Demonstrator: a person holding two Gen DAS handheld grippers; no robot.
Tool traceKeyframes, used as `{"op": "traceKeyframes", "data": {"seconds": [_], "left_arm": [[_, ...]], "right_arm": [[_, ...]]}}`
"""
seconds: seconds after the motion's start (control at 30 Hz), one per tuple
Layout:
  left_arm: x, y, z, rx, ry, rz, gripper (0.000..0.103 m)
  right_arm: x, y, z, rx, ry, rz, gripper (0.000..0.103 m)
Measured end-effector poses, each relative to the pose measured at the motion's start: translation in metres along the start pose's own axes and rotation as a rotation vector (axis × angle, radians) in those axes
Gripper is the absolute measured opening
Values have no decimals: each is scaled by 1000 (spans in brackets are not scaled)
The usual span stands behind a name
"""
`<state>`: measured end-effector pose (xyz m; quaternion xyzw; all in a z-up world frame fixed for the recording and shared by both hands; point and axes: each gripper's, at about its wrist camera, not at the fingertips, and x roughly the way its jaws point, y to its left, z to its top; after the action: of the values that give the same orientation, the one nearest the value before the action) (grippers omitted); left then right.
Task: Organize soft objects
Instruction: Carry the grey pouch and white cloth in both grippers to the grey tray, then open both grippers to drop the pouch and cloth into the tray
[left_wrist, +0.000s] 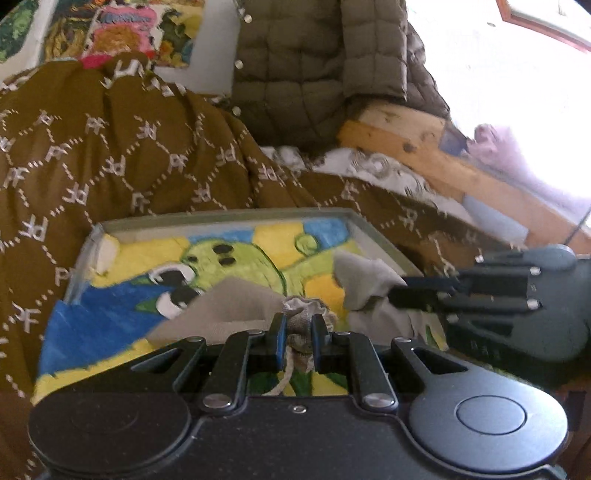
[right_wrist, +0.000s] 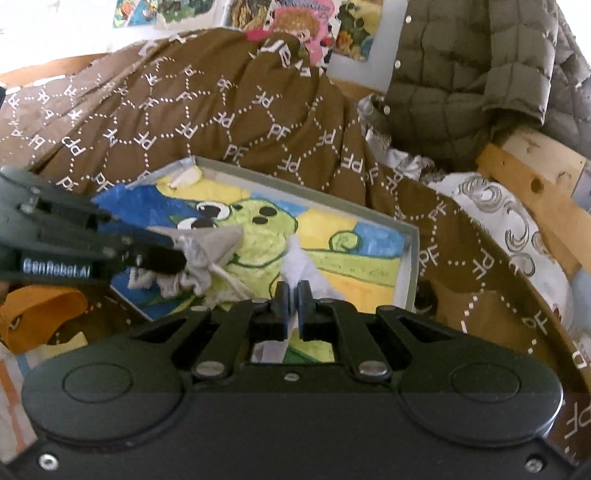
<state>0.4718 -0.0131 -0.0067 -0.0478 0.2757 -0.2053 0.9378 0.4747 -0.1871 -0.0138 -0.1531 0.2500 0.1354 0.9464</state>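
Observation:
A grey drawstring cloth hangs between both grippers over a shallow grey box lined with a painted green cartoon picture. My left gripper is shut on the cloth's gathered drawstring end, and a cord dangles below it. My right gripper comes in from the right, shut on another corner of the cloth. In the right wrist view my right gripper pinches a pale fold of the cloth. In that view my left gripper holds the bunched grey end above the box.
The box lies on a rumpled brown blanket with white PF lettering. Behind it hangs an olive quilted jacket by a wooden bed frame. An orange item lies at the lower left. Bright drawings cover the wall.

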Motion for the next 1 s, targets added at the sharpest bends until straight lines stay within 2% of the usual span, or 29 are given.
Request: {"op": "traceKeyframes", "data": {"seconds": [0.2, 0.37, 0.43, 0.57, 0.63, 0.67, 0.73, 0.77, 0.87, 1.0], "left_arm": [[7, -4, -10, 14, 41, -7, 17], [1, -8, -11, 16, 45, 12, 22], [-3, -9, -9, 11, 42, 19, 31], [-18, -13, -5, 9, 29, 32, 39], [-28, -16, -2, 5, 10, 42, 50], [-35, -17, -1, -1, -5, 49, 54], [-49, -20, 2, -22, -41, 58, 71], [-57, -22, 3, -34, -62, 62, 74], [-78, -30, 8, -35, -108, 68, 82], [-107, -42, 12, -20, -170, 87, 94]], "right_arm": [[10, -11, -6, 11, 22, 2, 3], [-1, -18, -7, 44, 17, 8, 16], [-10, -19, -7, 53, 10, 8, 22], [-30, -22, -4, 69, -16, 8, 30], [-40, -24, -2, 72, -34, 7, 38], [-48, -24, 0, 74, -48, 3, 45], [-62, -25, 3, 76, -81, -7, 49], [-70, -25, 5, 77, -98, -11, 51], [-93, -25, 10, 73, -145, -30, 68], [-125, -23, 18, 48, -199, -51, 78]]}}
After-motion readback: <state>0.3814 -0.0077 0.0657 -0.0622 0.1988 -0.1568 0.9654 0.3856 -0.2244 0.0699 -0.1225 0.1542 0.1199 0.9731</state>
